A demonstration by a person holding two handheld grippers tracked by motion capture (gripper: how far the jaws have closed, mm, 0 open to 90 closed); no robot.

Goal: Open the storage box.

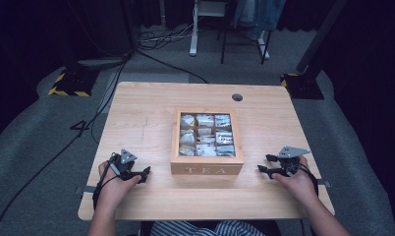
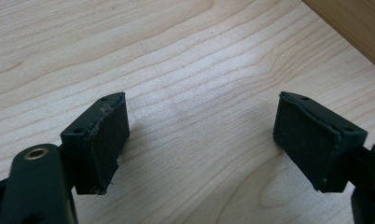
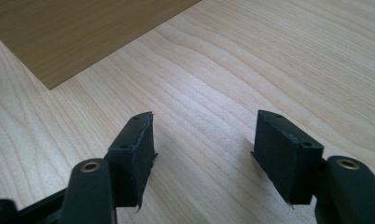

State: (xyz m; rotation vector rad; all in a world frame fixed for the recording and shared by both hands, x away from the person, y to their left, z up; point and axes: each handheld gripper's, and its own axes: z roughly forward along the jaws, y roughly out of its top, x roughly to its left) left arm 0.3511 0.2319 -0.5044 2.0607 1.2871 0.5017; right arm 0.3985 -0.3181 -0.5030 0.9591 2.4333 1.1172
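Wooden box [image 1: 207, 168] lettered "TEA", between two open claws.

light wood table [image 1: 136, 123] on grey carpet floor [image 1: 33, 147], black curtains around, cables [image 1: 87, 118] trailing, stand bases with yellow-black hazard tape [image 1: 68, 86].

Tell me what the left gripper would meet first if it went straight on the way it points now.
Probably the tea box. The left gripper, jaws open and empty, points across bare table toward the box's side; depth is unclear.
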